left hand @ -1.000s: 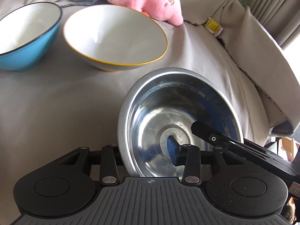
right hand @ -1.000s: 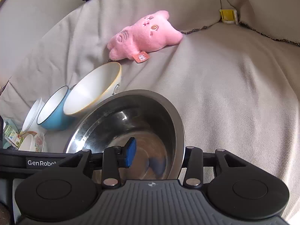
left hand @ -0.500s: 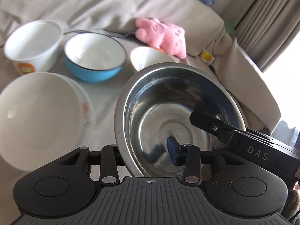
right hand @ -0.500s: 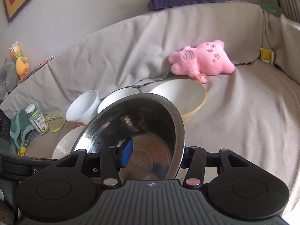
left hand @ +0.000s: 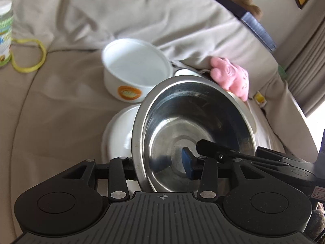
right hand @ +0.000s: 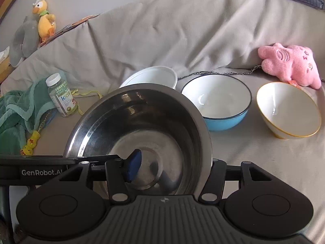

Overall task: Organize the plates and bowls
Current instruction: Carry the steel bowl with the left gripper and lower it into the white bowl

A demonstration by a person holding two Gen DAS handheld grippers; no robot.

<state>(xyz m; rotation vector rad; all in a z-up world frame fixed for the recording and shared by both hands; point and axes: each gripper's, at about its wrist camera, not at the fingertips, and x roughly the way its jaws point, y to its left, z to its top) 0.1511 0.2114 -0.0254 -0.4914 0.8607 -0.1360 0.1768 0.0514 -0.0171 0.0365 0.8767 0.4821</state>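
Observation:
A steel bowl [left hand: 195,126] is held tilted above the sofa by both grippers. My left gripper [left hand: 160,162] is shut on its left rim, one blue pad [left hand: 187,162] inside the bowl. My right gripper [right hand: 172,162] is shut on the steel bowl's [right hand: 142,126] right rim, one blue pad [right hand: 133,162] inside. A wide white bowl [left hand: 119,134] lies under it. Behind stand a white bowl with an orange label [left hand: 134,69], also in the right wrist view [right hand: 154,76], a blue bowl [right hand: 219,101] and a yellow-rimmed bowl [right hand: 288,109].
A pink plush toy [right hand: 290,65] lies against the sofa back at the right. A vitamin bottle [right hand: 61,95], a green cloth [right hand: 18,113] and a yellow cord [left hand: 28,55] lie at the left. The beige sofa cover [right hand: 264,162] spreads beneath everything.
Both grippers have carried the steel bowl leftward along the sofa, away from the yellow-rimmed and blue bowls, to above the wide white bowl. Both grips are unchanged.

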